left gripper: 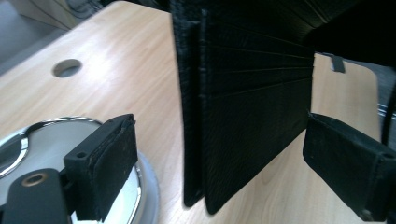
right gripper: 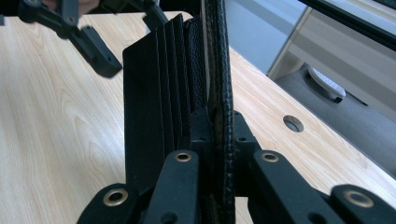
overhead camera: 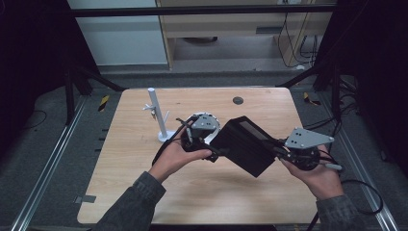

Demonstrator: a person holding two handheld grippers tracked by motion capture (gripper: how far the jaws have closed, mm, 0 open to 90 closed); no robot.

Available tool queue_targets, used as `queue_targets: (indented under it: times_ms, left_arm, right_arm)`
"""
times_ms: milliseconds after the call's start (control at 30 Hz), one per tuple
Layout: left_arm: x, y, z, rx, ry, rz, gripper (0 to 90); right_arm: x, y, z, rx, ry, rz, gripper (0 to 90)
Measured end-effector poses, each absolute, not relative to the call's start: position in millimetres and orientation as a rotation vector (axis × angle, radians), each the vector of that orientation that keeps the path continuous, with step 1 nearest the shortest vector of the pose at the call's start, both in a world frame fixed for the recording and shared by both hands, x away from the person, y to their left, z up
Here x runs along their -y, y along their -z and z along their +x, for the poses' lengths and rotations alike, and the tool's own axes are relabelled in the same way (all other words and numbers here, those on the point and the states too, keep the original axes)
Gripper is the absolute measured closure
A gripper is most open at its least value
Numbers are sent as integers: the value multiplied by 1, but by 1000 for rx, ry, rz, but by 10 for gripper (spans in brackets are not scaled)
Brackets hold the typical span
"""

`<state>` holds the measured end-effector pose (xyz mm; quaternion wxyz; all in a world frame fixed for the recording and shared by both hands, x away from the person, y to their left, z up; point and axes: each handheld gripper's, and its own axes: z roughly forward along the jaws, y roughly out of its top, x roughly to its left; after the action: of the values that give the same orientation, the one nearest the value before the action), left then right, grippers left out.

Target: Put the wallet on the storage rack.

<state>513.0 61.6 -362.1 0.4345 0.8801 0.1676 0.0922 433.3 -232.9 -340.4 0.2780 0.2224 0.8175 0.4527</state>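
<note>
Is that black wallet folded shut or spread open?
Open. The wallet shows its inner card slots in the left gripper view, and its flaps splay apart in the right gripper view, where the right tool clamps one flap.

1. A light wooden table (overhead camera: 144, 192) with rounded corners takes up the middle of the scene.
2. A small round hole (overhead camera: 237, 100) sits in the tabletop near its far edge, right of centre.
3. A white upright stand (overhead camera: 159, 115), a slim post with short side pegs on a round base, rises on the far left part of the table.
4. Grey carpet floor (overhead camera: 48, 110) surrounds the table.
5. Black-and-yellow striped tape (overhead camera: 103, 102) marks the floor at far left.
</note>
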Motion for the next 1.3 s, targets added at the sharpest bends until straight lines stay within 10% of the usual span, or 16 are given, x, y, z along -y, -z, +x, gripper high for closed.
queue_targets:
  times_ms: [467,767,900,1300]
  left_arm:
    - [-48,368,522,-384,-154,2227,200]
    - [-56,359,520,-393,-59,2254,764]
    - [-59,349,515,-408,-80,2250,799]
    - [-80,307,517,-506,-233,2329,803]
  right_arm:
    - [228,343,433,-2192,-1249,571,844]
    - [225,359,434,-2218,-1219,560,825]
    - [225,372,435,-2221,-1221,577,816]
    - [216,441,432,-2256,-1222,778,232]
